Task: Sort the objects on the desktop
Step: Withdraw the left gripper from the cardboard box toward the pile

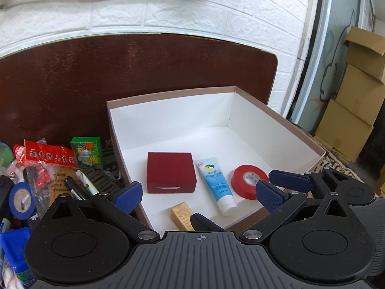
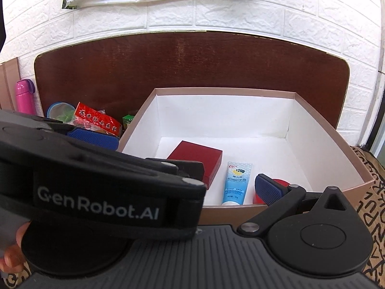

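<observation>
An open cardboard box (image 1: 276,113) with a white inside holds a dark red case (image 1: 170,172), a blue-and-white tube (image 1: 215,185), a red tape roll (image 1: 247,180) and a small tan box (image 1: 181,215). My left gripper (image 1: 199,193) is open and empty above the box's near left corner. My right gripper's blue fingers (image 1: 288,180) show at its right, over the near rim. In the right wrist view the left gripper's body (image 2: 96,187) covers the left half; one right finger (image 2: 268,189) stands before the tape. The case (image 2: 196,156) and tube (image 2: 237,183) show there.
A pile of small items lies left of the box: a red packet (image 1: 48,155), a green box (image 1: 87,151), a blue tape roll (image 1: 21,200), markers (image 1: 79,187). A pink bottle (image 2: 24,96) stands far left. Cardboard cartons (image 1: 356,96) stack at right. A brick wall is behind.
</observation>
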The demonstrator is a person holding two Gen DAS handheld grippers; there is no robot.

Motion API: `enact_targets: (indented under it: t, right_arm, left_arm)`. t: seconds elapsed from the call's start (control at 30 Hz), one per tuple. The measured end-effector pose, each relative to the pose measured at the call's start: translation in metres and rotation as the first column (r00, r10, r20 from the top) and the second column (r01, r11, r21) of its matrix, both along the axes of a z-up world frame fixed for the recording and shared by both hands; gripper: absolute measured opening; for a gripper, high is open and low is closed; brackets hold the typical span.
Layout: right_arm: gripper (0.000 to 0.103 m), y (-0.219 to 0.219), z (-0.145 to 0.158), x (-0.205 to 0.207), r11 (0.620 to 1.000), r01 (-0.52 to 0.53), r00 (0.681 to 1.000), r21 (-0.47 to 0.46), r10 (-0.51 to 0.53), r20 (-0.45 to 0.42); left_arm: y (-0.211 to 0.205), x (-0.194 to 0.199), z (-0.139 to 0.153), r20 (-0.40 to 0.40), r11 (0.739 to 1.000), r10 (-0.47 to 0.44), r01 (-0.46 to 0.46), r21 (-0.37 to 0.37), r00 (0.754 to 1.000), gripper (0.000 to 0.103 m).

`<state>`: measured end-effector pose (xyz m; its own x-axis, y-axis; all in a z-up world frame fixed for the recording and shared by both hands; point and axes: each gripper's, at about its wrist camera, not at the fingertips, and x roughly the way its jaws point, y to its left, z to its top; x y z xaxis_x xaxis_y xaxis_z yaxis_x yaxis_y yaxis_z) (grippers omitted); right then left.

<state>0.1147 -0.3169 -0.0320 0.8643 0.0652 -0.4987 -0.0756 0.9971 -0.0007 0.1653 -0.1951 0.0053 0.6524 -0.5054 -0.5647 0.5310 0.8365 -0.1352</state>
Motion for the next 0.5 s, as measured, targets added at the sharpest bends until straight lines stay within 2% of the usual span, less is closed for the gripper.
enact_targets:
  t: [0.13,0.5]
  right_arm:
    - [0.103,0.004,0.001,0.004,1.000,-0.005,1.000,-0.003,0.005,0.008]
    - [0.103,0.022,0.013,-0.030,1.000,-0.018,0.998,-0.010,0.019,0.066]
  left_arm:
    - [0.005,-0.006,0.001,0.000,1.000,0.005,-0.005,-0.010,1.000,0.103]
    - [0.025,-0.043,0.012,0.038,0.999,0.036,-0.035,-0.039,0.999,0.103]
